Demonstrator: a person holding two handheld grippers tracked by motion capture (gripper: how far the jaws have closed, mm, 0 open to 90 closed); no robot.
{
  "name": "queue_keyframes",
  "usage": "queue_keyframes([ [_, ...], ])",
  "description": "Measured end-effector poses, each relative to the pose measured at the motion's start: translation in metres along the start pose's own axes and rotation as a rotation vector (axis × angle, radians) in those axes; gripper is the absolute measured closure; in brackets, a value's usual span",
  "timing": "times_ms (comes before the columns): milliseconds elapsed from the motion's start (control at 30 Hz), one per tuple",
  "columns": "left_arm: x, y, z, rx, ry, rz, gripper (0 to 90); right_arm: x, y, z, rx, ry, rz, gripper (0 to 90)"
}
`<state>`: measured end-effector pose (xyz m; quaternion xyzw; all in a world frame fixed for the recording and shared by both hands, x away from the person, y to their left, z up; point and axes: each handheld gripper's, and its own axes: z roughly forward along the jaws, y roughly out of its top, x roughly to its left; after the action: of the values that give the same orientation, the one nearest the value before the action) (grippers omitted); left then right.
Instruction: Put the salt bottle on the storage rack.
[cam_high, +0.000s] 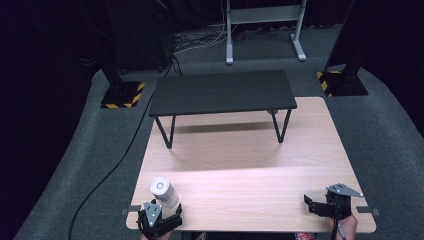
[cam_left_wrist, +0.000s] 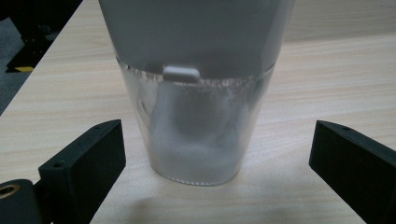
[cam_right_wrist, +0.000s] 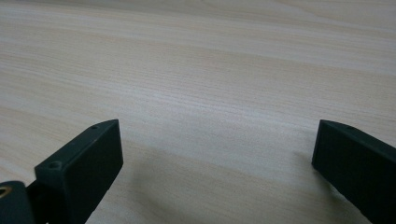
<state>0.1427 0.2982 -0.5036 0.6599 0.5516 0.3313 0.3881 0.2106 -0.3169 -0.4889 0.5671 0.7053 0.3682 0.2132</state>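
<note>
- The left gripper (cam_high: 161, 216) is held low at the near left corner of the wooden table (cam_high: 250, 165), with only a sliver of the hand behind it seen at the bottom edge of the high view.
- The right gripper (cam_high: 320, 205) is held at the near right edge of the table, its grey three-cornered plate on top and its jaws turned toward the table's middle; part of the hand (cam_high: 345, 227) gripping it is seen beneath.
- The jaws of the left gripper (cam_left_wrist: 217, 154) are spread wide, one at each lower corner of the left gripper view.
- A white cup (cam_left_wrist: 198, 112) with a clear lower part and an opaque white upper part is stood upright on the table between those jaws, a visible gap being left on either side, so that neither jaw is touching it.
- In the high view the cup (cam_high: 164, 192) is seen just beyond the left gripper, close to the table's near left corner.
- The jaws of the right gripper (cam_right_wrist: 217, 154) are likewise spread wide, with bare wood grain between them.
- A black low shelf (cam_high: 222, 92) on thin legs is stood across the far half of the table, well apart from both grippers.
- The cup's top is cut off by the upper edge of the left gripper view, and its contents cannot be made out through the clouded lower wall.
- A small raised tab (cam_left_wrist: 181, 73) is seen at the seam between the two parts; what it is cannot be told.
</note>
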Motion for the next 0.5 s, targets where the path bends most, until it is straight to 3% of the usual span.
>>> queue_keyframes([
  [500,0.005,0.013,0.011,0.017,-0.019,0.008,0.9,0.001,0.002,0.001,0.01,-0.003,-0.004,0.0],
])
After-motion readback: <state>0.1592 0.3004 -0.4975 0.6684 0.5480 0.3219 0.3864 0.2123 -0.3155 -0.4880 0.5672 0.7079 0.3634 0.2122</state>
